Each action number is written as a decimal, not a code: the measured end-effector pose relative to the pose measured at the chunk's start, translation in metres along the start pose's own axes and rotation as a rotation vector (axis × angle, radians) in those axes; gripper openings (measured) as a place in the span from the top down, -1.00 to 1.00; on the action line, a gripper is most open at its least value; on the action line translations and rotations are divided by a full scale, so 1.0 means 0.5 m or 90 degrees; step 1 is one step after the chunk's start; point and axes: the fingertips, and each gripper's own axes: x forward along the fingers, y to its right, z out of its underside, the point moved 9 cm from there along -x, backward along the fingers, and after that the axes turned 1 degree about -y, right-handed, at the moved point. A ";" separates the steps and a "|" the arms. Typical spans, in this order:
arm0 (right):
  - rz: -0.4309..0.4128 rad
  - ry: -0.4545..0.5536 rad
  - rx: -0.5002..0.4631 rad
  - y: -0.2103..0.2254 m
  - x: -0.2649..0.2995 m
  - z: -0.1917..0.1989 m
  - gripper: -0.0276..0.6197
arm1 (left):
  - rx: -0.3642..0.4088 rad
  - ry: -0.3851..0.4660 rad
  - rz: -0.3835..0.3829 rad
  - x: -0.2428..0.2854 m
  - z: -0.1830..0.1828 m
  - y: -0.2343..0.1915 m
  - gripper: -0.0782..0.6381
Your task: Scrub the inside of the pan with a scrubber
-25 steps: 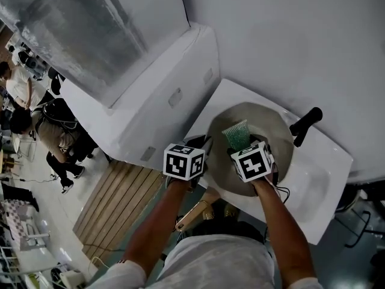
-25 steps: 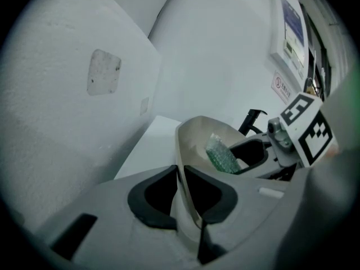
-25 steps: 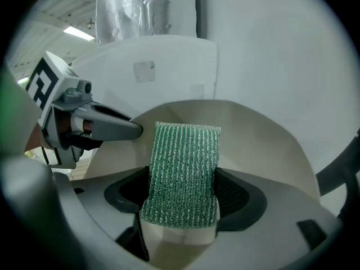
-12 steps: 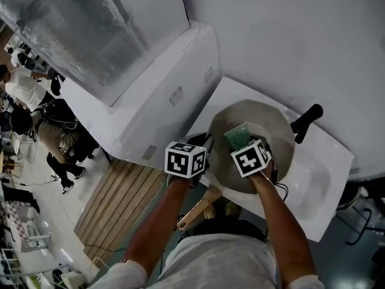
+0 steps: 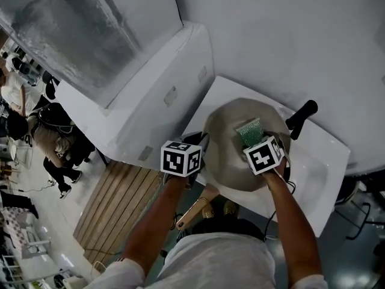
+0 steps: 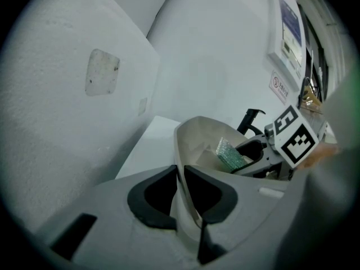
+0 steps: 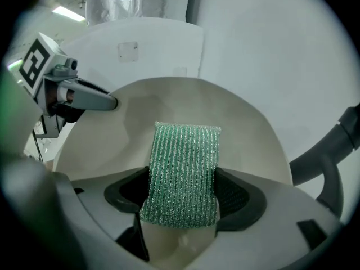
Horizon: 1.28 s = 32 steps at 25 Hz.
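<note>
One pale, round pan (image 5: 230, 146) sits in the middle of the head view on a white table (image 5: 317, 162). Its single black handle (image 5: 301, 118) points to the upper right.

One green scrubber (image 7: 183, 167) is inside the pan, in the upper right part of the bowl on the handle side. The right tongs (image 5: 255, 141) are clamped on the scrubber's near end, one jaw on each side. The rest of the scrubber sticks out ahead of them over the pan's inner wall. It appears to lie against that wall, though contact is hard to confirm.

The left tongs (image 6: 181, 193) pinch the pan's rim at the left edge of the pan. The thin wall stands between the two dark pads, steadying the pan.

Progress, as a judgement: the scrubbing step seems to be under way, with the pan braced and the scrubber down inside it. The inside looks evenly matte and pale, with no visible foam, water or dirt. So it cannot be told which parts are already scrubbed. The left half and the bottom of the bowl are away from the scrubber and may still need passes.

Count: one pan, one handle, one scrubber, two tongs, each with one marker cube.

Farther out, a slatted wooden panel (image 5: 123, 203) lies at lower left. A few people (image 5: 51, 140) are at the left edge of the frame.
</note>
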 end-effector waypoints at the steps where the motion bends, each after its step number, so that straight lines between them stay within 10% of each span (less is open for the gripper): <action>1: -0.004 0.005 -0.004 -0.006 -0.008 -0.001 -0.17 | 0.001 0.000 0.001 0.000 0.000 0.000 0.64; 13: -0.111 0.017 -0.037 -0.162 -0.020 -0.004 -0.17 | -0.002 0.000 0.003 -0.001 0.001 0.001 0.64; 32: -0.009 -0.015 -0.042 -0.054 -0.048 0.051 -0.17 | 0.008 -0.004 0.005 0.003 0.003 -0.003 0.64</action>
